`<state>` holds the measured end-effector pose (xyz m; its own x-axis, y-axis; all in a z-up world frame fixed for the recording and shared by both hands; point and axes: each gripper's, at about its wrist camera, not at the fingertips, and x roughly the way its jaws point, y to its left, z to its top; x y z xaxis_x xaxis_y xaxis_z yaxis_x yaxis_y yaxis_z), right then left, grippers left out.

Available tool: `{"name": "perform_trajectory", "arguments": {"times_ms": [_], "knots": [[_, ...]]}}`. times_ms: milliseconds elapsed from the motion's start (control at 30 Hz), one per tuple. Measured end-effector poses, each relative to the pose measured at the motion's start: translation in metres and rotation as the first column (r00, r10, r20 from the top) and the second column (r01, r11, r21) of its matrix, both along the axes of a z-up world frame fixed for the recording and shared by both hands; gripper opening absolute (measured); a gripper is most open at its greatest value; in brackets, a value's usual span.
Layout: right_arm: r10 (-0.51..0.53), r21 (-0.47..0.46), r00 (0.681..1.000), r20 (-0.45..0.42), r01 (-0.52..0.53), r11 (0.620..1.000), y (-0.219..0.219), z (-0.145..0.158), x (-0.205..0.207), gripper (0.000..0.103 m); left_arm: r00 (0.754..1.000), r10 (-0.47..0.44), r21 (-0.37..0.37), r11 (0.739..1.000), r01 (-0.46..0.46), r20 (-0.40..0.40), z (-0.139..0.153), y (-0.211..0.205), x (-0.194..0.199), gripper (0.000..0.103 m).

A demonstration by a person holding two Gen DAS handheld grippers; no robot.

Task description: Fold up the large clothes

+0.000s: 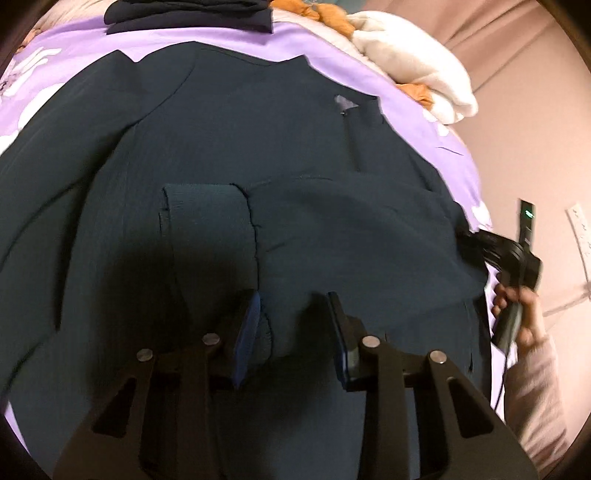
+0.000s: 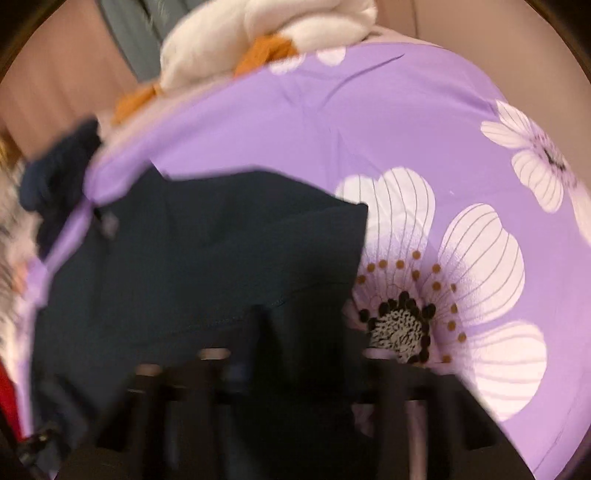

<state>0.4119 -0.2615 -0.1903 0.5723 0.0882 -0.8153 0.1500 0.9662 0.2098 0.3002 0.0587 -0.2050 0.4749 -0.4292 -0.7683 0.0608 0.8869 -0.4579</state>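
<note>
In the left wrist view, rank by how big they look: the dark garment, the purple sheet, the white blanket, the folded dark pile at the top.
1. dark garment
2. purple sheet
3. white blanket
4. folded dark pile, though cropped and farthest.

A bed (image 1: 332,70) is covered by a purple sheet (image 2: 295,122) printed with large white flowers. A dark garment (image 1: 229,155) is spread flat across it — wide, nearly edge to edge. A folded dark pile (image 1: 188,14) is seen at the far side; a white-and-orange bundle (image 1: 406,70) is heaped at one corner.
</note>
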Motion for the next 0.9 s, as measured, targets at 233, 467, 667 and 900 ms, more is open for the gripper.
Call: {"name": "perform_trajectory", "arguments": {"times_ms": [233, 467, 667, 900], "knots": [[-0.062, -0.053, 0.998, -0.024, 0.061, 0.997, 0.010, -0.004, 0.028, 0.015, 1.000, 0.004, -0.059, 0.998, -0.005, -0.008, -0.001, 0.014, -0.015, 0.034], [-0.092, 0.012, 0.991, 0.099, 0.091, 0.996, 0.011, 0.027, 0.001, 0.030, 0.998, 0.017, -0.014, 1.000, -0.016, 0.056, 0.027, 0.029, -0.047, 0.074], [0.072, 0.007, 0.979, 0.191, -0.075, 0.997, 0.029, 0.047, -0.057, 0.036, 0.992, 0.107, -0.106, 0.989, -0.100, 0.067, 0.030, 0.051, -0.031, 0.073], [0.266, -0.099, 0.960, 0.091, -0.257, 0.961, 0.055, 0.015, -0.084, 0.035, 0.990, 0.135, -0.091, 0.987, -0.132, 0.029, 0.015, 0.039, -0.006, 0.001]]}}
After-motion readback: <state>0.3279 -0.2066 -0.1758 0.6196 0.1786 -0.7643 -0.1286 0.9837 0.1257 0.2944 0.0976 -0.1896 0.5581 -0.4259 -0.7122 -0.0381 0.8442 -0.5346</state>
